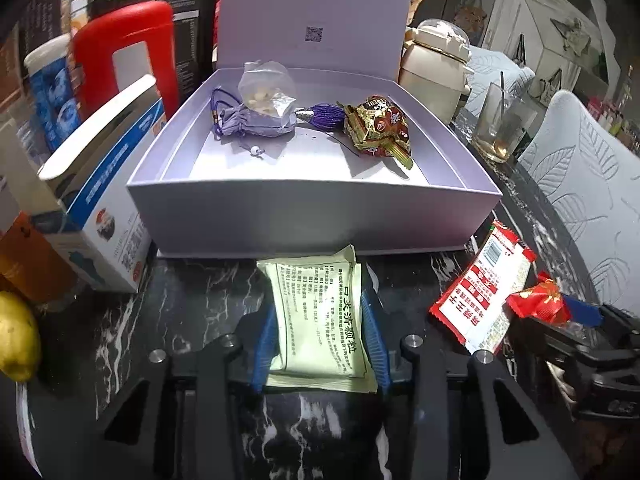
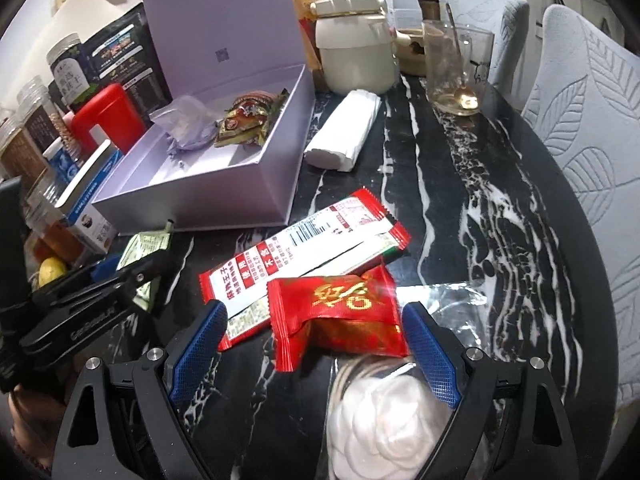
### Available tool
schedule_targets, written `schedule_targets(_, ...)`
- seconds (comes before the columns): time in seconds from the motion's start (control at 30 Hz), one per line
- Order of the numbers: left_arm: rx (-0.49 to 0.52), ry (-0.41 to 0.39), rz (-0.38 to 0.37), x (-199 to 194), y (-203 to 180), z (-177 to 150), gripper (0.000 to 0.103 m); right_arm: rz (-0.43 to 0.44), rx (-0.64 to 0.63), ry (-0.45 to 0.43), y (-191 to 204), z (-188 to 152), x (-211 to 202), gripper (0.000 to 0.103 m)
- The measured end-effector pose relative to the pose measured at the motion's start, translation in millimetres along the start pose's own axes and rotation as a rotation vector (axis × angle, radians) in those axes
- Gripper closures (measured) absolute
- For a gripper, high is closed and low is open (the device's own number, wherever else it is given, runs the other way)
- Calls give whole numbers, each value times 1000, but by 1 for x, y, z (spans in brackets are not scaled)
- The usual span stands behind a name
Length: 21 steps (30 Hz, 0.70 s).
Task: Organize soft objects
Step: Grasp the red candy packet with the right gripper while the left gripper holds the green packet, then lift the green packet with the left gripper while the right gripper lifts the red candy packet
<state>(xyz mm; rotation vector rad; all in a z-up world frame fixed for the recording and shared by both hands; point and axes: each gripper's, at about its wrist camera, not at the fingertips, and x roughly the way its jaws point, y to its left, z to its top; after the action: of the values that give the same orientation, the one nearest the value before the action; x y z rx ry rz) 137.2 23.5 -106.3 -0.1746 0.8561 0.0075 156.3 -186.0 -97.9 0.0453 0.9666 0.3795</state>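
Note:
An open lilac box (image 1: pixel 312 216) stands on the black marble table, also in the right wrist view (image 2: pixel 200 200). Inside lie a lilac tasselled pouch (image 1: pixel 256 122), a clear bag (image 1: pixel 266 88) and a gold-red snack packet (image 1: pixel 378 126). My left gripper (image 1: pixel 320 320) is shut on a pale green sachet (image 1: pixel 316 316) just before the box's front wall. My right gripper (image 2: pixel 316 324) is open around a small red packet (image 2: pixel 340 312) lying on the table; its pads (image 2: pixel 428 348) stand apart from it. A long red-white packet (image 2: pixel 304 252) lies behind it. A bagged white cotton flower (image 2: pixel 384 424) lies between the right fingers.
Jars (image 2: pixel 68 68), a red container (image 1: pixel 128 52) and a blue-white carton (image 1: pixel 104 200) crowd the box's left. A cream pot (image 2: pixel 356 48), a glass with a spoon (image 2: pixel 452 68) and a white tissue pack (image 2: pixel 344 128) stand to its right. A lemon (image 1: pixel 16 340) lies left. Grey chairs (image 2: pixel 580 128) border the table.

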Motion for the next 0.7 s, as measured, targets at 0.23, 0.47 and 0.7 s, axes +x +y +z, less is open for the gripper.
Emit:
schedule_targets(0.23,-9,6,-3,-8,8,-4,69,-65,-40,7,8,-2,7,38)
schedule_targets(0.47,-23,19,0,-18,11,-16,69,-40,-28,-5,8,-8,-5,51)
schedule_targets(0.7,-1,9,-5,-36,8,-26,69,43,-9,-13,14,-22,-23,51)
